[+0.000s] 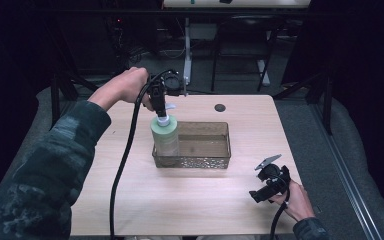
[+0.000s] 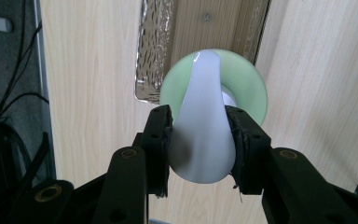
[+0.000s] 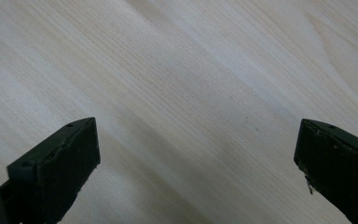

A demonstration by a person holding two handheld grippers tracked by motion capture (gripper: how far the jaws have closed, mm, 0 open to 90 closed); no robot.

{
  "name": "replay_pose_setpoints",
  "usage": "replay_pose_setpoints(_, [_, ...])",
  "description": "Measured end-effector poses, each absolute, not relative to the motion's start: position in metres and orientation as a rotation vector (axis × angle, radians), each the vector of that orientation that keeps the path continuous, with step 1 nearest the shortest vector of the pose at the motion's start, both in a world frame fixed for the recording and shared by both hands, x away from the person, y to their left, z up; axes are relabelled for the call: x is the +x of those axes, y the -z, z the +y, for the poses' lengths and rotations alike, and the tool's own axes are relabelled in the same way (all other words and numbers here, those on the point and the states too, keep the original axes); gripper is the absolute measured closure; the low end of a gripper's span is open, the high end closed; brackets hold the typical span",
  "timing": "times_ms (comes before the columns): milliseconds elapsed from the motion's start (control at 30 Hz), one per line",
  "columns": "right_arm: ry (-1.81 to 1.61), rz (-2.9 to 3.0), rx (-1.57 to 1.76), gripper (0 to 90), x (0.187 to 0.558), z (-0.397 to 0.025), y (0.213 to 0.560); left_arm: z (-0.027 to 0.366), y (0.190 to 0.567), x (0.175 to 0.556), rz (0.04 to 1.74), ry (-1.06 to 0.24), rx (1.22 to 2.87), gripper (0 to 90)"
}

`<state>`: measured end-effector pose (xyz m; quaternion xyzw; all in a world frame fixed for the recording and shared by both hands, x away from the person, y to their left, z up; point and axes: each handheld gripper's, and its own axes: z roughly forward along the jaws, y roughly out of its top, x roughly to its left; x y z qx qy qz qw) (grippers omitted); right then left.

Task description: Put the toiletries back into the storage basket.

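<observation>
Dim lab: wooden test table (image 1: 190, 200), cables (image 1: 145, 47) and frame legs (image 1: 187, 60) behind.

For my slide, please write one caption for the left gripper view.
Left gripper shut on the white pump head of a green bottle, above a mesh basket.

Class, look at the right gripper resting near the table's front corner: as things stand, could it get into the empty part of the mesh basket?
Probably yes. The right gripper is open, bare table lies between it and the basket, and the bottle fills just the basket's far-left end.
</observation>
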<state>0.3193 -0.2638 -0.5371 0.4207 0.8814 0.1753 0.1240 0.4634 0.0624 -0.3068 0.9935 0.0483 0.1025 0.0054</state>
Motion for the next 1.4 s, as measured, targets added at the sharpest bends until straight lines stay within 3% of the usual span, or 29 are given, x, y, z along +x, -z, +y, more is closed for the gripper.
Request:
replay_pose_setpoints(633, [-0.499, 2.570, 1.222, 0.0, 0.319, -0.264, 0.537, 0.065, 0.316, 0.466, 0.158, -0.310, 3.148, 63.1])
replay_pose_setpoints(1233, [-0.504, 2.570, 1.225, 0.0, 0.319, -0.263, 0.537, 0.076, 0.314, 0.469, 0.212, -0.245, 3.075, 62.2])
replay_pose_setpoints(1400, [-0.497, 2.571, 1.217, 0.0, 0.319, -0.263, 0.537, 0.079, 0.311, 0.468, 0.222, -0.255, 3.035, 57.4])
